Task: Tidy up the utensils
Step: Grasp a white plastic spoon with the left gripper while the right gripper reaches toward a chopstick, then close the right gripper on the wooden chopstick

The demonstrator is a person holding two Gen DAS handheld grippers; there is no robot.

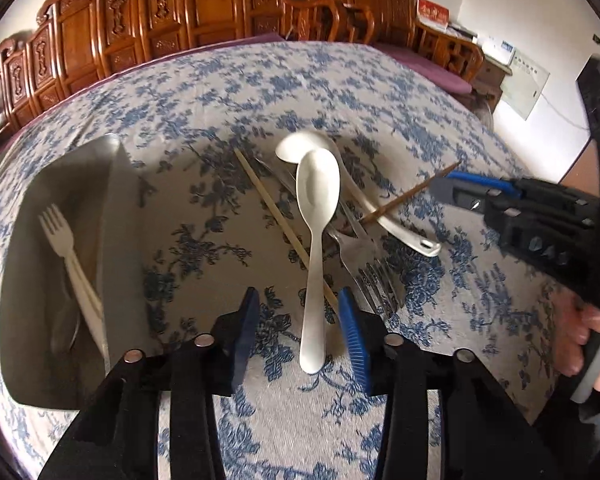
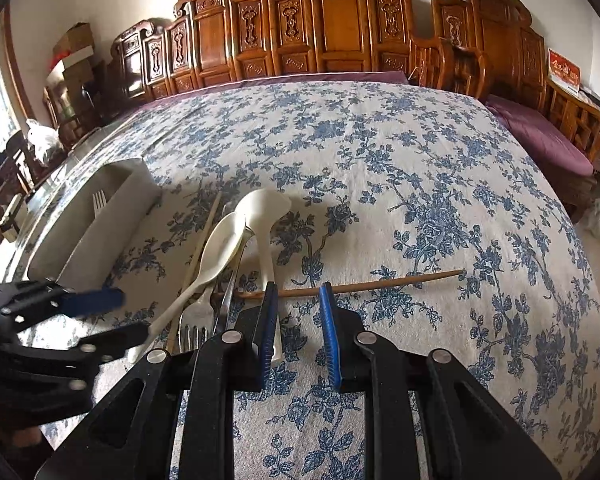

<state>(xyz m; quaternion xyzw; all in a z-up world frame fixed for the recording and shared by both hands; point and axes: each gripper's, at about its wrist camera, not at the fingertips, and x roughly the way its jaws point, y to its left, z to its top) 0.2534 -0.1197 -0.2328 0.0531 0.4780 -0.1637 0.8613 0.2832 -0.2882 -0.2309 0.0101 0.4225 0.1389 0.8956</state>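
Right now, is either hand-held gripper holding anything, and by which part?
Nothing is held. The left hand-held gripper is open, its fingers straddling the handle end of the white plastic spoon without touching it. The right hand-held gripper is open and empty.

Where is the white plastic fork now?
The white plastic fork lies inside the grey tray, at the left of both wrist views, apart from the utensil pile.

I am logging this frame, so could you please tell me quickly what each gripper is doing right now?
Left gripper: open, straddling the handle of the white spoon, not gripping it.
Right gripper: open, holding nothing, above the brown chopstick.
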